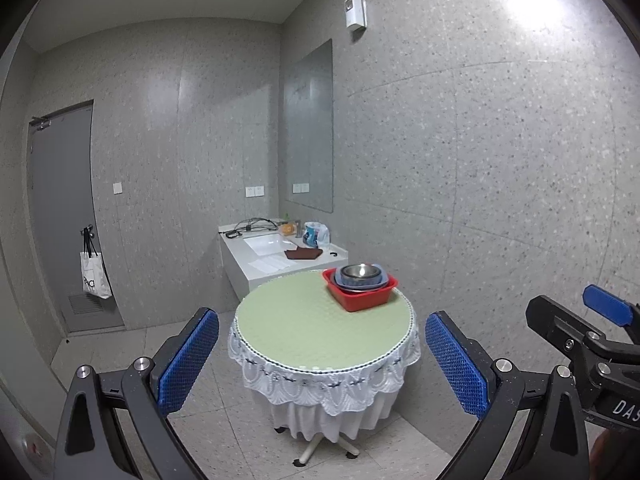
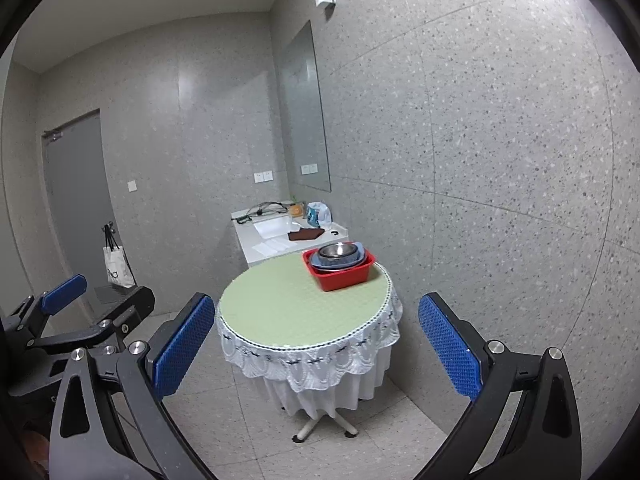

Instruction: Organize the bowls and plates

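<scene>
Grippers, left gripper (image 1: 322, 360) and right gripper (image 2: 316, 352), both wide, empty, well short of table (image 1: 300, 320) with red basin (image 1: 362, 298) of stacked bowls (image 1: 360, 274).

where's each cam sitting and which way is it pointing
Left wrist: on the left tool, held back from and above the round table, looking at it and the red tub; its own open fingers show, and the right tool at the right edge.
Right wrist: on the right tool, same outlook; its open fingers show, and the left tool at the left edge.
Shared: table, tub of stacked dishes, sink counter, door.
</scene>
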{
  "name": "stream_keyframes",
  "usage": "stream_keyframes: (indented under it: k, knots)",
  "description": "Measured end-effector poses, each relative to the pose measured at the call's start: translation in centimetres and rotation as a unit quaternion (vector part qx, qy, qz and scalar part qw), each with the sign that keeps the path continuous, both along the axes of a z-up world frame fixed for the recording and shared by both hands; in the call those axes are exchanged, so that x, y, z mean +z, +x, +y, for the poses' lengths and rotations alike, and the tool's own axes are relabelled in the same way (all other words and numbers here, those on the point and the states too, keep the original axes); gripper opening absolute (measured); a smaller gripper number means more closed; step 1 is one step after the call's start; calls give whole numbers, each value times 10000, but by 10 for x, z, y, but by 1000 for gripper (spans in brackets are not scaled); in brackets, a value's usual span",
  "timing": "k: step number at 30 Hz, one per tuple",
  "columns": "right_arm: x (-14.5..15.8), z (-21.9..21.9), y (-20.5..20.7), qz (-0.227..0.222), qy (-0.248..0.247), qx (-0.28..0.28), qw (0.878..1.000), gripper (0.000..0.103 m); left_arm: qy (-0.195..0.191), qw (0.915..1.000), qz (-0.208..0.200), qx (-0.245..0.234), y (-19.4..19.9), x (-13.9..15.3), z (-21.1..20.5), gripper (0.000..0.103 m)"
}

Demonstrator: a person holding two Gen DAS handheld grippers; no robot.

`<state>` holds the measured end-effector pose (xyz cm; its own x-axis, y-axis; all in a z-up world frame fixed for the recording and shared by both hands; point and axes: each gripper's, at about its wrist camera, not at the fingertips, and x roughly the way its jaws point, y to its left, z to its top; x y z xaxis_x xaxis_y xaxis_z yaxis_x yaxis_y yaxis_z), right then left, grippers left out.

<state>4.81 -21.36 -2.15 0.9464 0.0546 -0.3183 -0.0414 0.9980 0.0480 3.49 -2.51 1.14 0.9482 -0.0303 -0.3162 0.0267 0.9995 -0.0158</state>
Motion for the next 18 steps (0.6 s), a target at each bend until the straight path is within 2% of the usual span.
stream_keyframes:
  k: [10, 18]
  knots:
    - [-7, 39, -5, 24, -51, -133, 9999, 103, -83, 9999, 39, -136, -5, -2, 44, 102]
    - [-7, 47, -10, 27, -131, -221, 9997, 103, -149, 9997, 45, -172, -6, -1, 53, 102]
